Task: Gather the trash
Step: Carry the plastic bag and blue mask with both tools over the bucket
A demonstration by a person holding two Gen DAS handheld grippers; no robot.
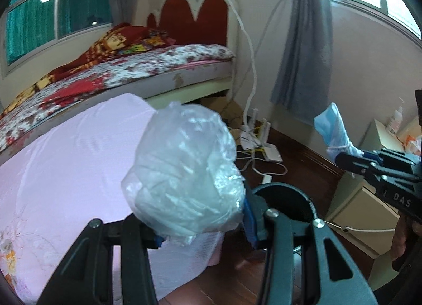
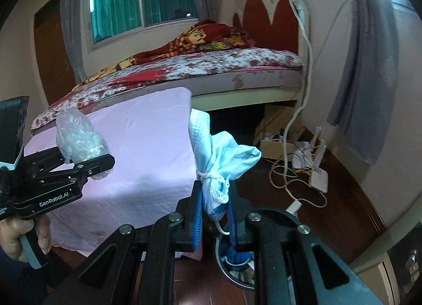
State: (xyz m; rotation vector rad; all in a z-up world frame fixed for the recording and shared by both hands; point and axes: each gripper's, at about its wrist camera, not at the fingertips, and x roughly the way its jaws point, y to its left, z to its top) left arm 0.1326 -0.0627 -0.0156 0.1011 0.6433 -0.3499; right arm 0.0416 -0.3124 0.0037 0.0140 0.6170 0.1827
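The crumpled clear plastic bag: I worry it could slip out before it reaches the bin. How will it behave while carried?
The crumpled clear plastic bag probably weighs very little and squashes easily, bulging past the left tongs. Its glossy film looks slippery, so it might slide out.

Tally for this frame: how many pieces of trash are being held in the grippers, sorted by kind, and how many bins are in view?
Crumpled clear plastic bag, in the left gripper: 1
Bundled blue face masks, in the right gripper: 1 bundle
Dark round bin on the floor: 1
Total: 3
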